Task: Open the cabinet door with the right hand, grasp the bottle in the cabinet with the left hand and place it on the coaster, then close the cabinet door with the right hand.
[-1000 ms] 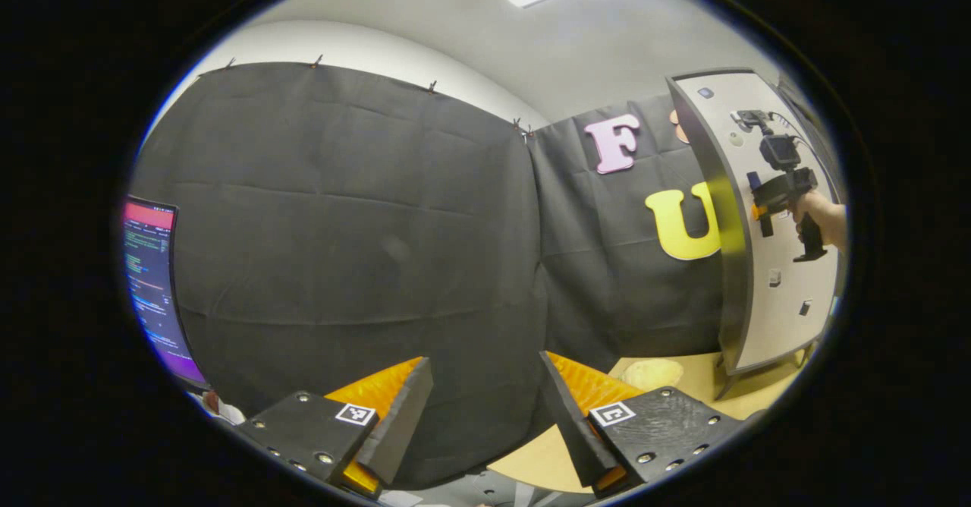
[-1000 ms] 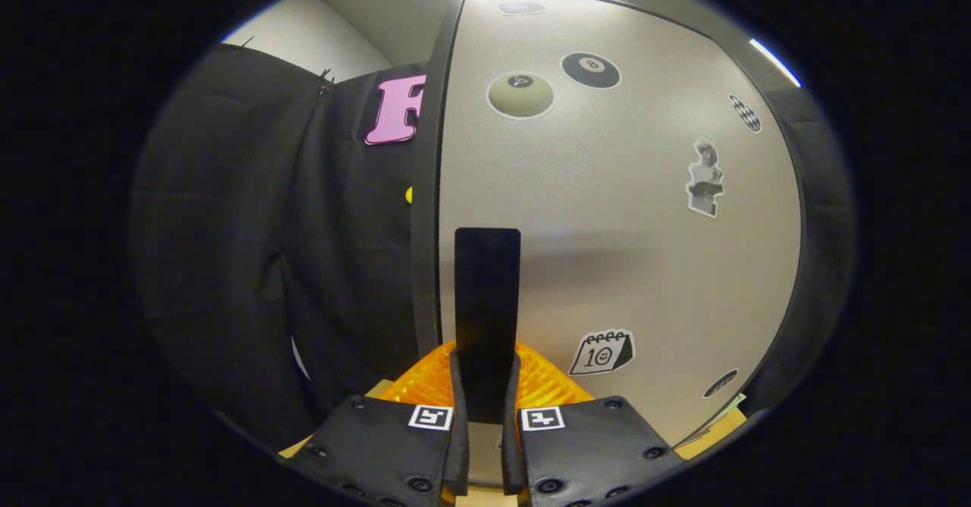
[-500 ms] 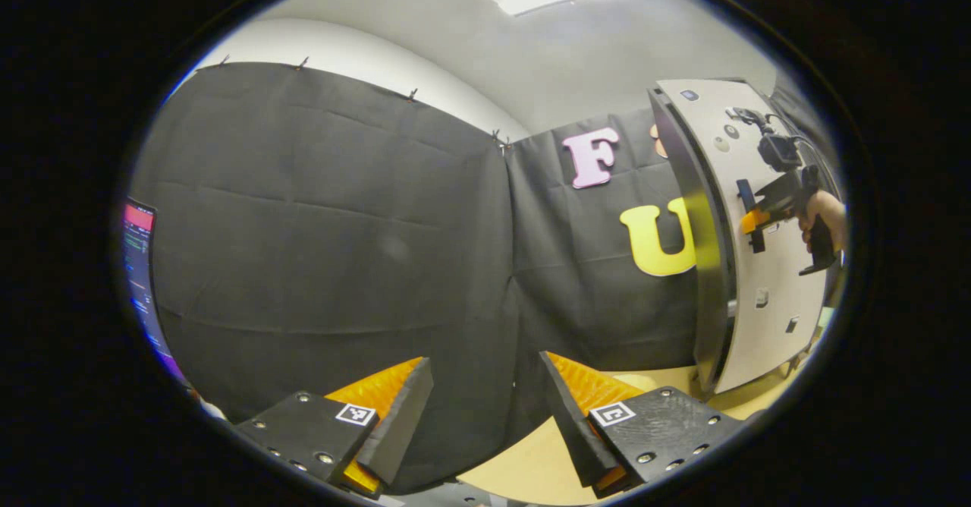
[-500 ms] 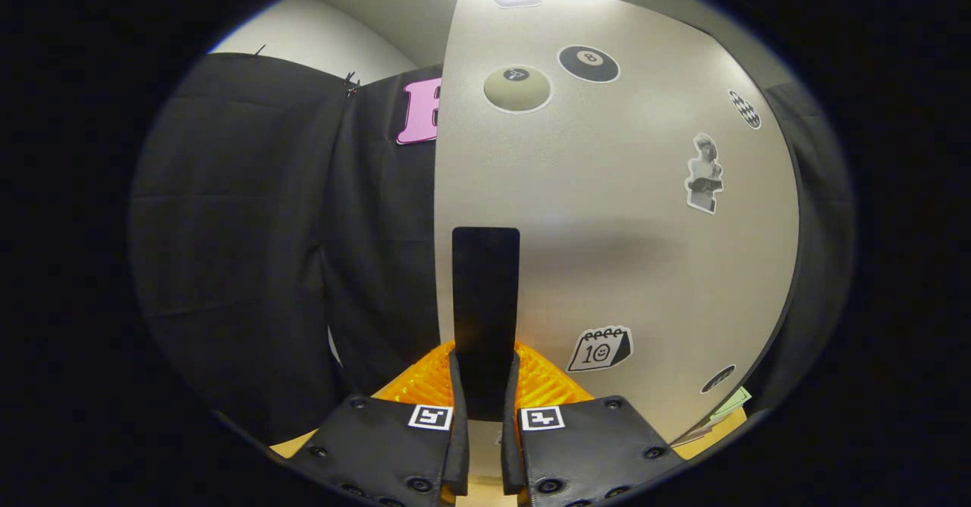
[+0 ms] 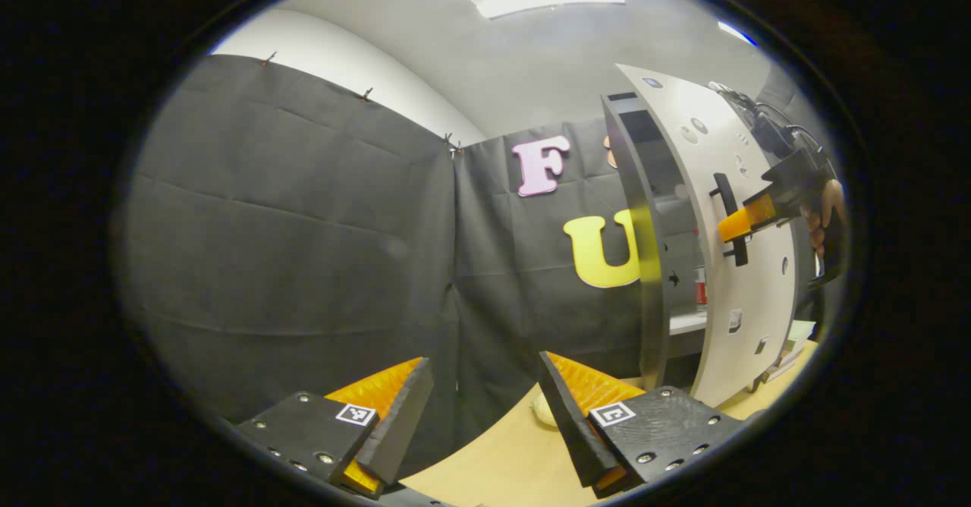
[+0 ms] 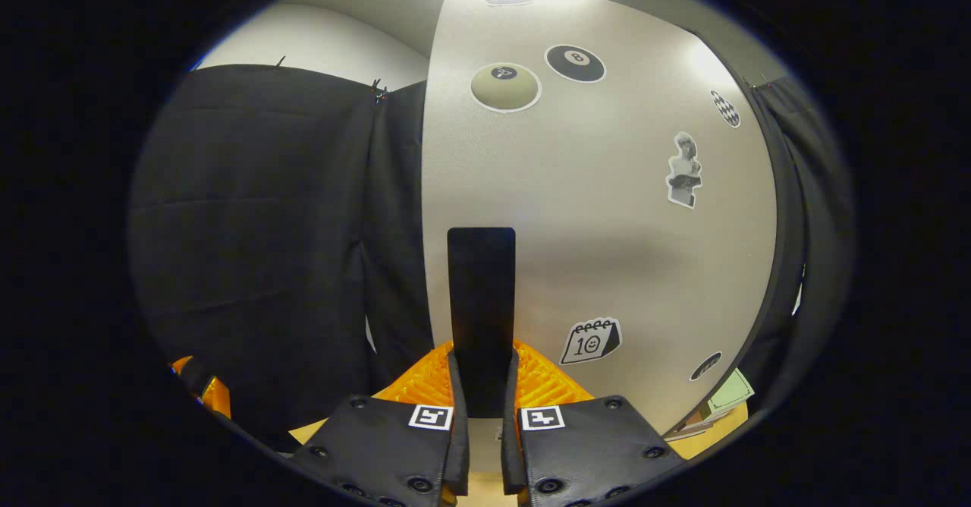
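Gripping at the door: the black handle (image 6: 481, 317) is clamped between both fingers of the right gripper (image 6: 482, 416), seen close up in the right gripper view.
Right gripper from afar: in the left gripper view the right gripper (image 5: 740, 222) is seen at the handle (image 5: 730, 218), held by a hand (image 5: 823, 211) at the far right.
Cabinet door: the pale door (image 5: 747, 287) is seen swung partly away from the dark cabinet frame (image 5: 641, 264), so that a gap into the inside is left between them; stickers (image 6: 590, 340) are carried on its front face (image 6: 607, 211).
Bottle: a small part of the bottle (image 5: 700, 285), red and white, is seen through the gap, standing on a shelf (image 5: 686, 322) inside the cabinet.
Left gripper: the left gripper (image 5: 485, 408) is held with its fingers wide apart and nothing between them, well short of the cabinet, above the wooden table (image 5: 493, 469).
Coaster: a pale round thing (image 5: 545, 410) is seen on the table just beside the left gripper's right finger; whether it is the coaster cannot be told.
Other items: papers (image 6: 724, 399) lie on the table by the door's lower corner.
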`<state>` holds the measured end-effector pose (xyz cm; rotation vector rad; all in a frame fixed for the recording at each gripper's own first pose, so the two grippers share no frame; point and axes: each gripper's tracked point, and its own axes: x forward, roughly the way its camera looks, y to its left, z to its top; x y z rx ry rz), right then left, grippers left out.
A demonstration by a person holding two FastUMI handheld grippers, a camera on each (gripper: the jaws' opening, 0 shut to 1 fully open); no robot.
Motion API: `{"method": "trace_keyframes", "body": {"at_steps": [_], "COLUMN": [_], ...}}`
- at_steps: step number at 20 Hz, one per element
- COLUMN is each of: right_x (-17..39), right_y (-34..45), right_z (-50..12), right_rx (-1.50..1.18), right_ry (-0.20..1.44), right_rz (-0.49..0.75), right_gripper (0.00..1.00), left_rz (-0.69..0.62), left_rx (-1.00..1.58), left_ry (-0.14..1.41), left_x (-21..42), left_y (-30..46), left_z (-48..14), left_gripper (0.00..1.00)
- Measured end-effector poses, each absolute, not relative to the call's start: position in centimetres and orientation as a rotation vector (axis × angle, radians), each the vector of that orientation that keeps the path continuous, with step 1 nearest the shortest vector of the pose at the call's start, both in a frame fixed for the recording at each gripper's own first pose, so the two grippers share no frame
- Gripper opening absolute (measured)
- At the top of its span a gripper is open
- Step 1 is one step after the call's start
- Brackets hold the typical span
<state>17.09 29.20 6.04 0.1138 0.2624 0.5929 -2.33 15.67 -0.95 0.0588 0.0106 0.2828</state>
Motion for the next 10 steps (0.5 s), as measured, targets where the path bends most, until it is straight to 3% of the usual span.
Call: {"method": "trace_keyframes", "body": {"at_steps": [10], "right_x": [14.0], "right_y": [25.4], "right_z": [6.1], "right_rx": [0.088], "right_ry": [0.244], "right_rz": [0.663], "right_gripper": [0.19], "left_rz": [0.105], "left_rx": [-0.008], "left_ry": [-0.005], "left_x": [1.2], "left_y": [6.8], "left_z": [-0.9], "left_gripper": [0.85]}}
